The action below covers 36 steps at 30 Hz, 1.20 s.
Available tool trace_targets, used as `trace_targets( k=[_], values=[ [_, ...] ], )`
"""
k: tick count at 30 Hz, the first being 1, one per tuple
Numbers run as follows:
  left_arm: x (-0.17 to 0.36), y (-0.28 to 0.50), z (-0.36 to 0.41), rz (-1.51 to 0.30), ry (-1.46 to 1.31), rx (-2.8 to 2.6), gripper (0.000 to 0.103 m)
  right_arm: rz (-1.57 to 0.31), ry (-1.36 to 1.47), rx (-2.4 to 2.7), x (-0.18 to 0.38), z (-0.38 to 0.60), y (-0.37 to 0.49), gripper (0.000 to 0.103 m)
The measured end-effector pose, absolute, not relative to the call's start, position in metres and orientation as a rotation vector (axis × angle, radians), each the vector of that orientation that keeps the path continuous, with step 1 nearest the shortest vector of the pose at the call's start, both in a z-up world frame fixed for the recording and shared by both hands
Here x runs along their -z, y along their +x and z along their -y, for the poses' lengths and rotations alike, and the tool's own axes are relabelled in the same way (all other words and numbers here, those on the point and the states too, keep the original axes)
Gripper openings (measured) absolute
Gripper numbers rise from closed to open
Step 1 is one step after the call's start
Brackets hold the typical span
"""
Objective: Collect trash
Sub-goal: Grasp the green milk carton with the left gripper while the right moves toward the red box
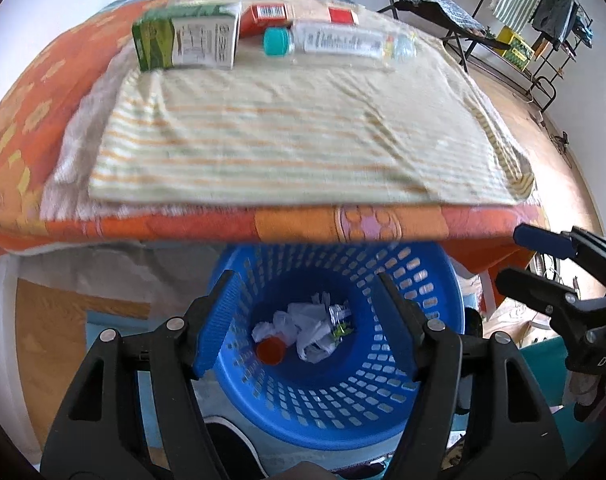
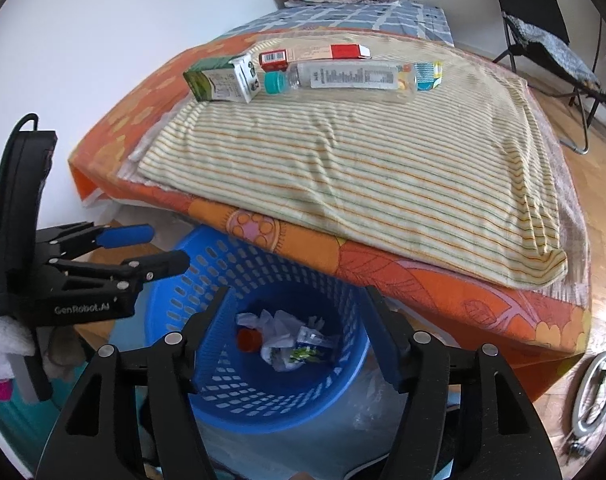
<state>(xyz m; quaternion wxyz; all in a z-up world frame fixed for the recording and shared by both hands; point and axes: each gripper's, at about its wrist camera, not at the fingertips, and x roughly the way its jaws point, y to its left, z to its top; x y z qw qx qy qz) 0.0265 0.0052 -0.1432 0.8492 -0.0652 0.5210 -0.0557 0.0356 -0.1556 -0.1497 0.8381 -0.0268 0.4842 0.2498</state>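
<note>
Your bed [image 2: 383,264] carries a clear bottle [image 2: 343,78], a green carton [image 2: 223,80] and a red box [image 2: 315,54]. Below it, the blue basket [image 2: 231,396] holds crumpled trash [image 2: 287,344]. Above it, your left hand-held gripper [image 1: 303,320] and right hand-held gripper [image 2: 291,328] both gape wide, gripping nothing.

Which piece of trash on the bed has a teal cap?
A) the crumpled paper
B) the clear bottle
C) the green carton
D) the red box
B: the clear bottle lying on the striped cloth has a teal cap at its left end, next to the green carton.
</note>
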Motion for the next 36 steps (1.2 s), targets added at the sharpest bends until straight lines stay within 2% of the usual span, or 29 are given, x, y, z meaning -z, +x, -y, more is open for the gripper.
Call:
trace_targets(
  k=[11,20,30,36],
  values=[
    [0.099,0.077,-0.036,-1.023,0.005,0.165,0.070,-0.892,-0.129,-0.577,0.120,0.151,0.066,0.064],
    [0.077,0.144,-0.040,-0.999,0.449,0.196,0.070,-0.858,-0.123,-0.580,0.098,0.153,0.110,0.064],
    [0.101,0.206,-0.031,-1.101,0.780,0.274,0.070,-0.895,-0.099,-0.638,0.099,0.147,0.113,0.064],
    [0.121,0.230,-0.031,-1.160,0.866,0.329,0.070,-0.883,-0.065,-0.655,0.090,0.147,0.114,0.064]
  ],
)
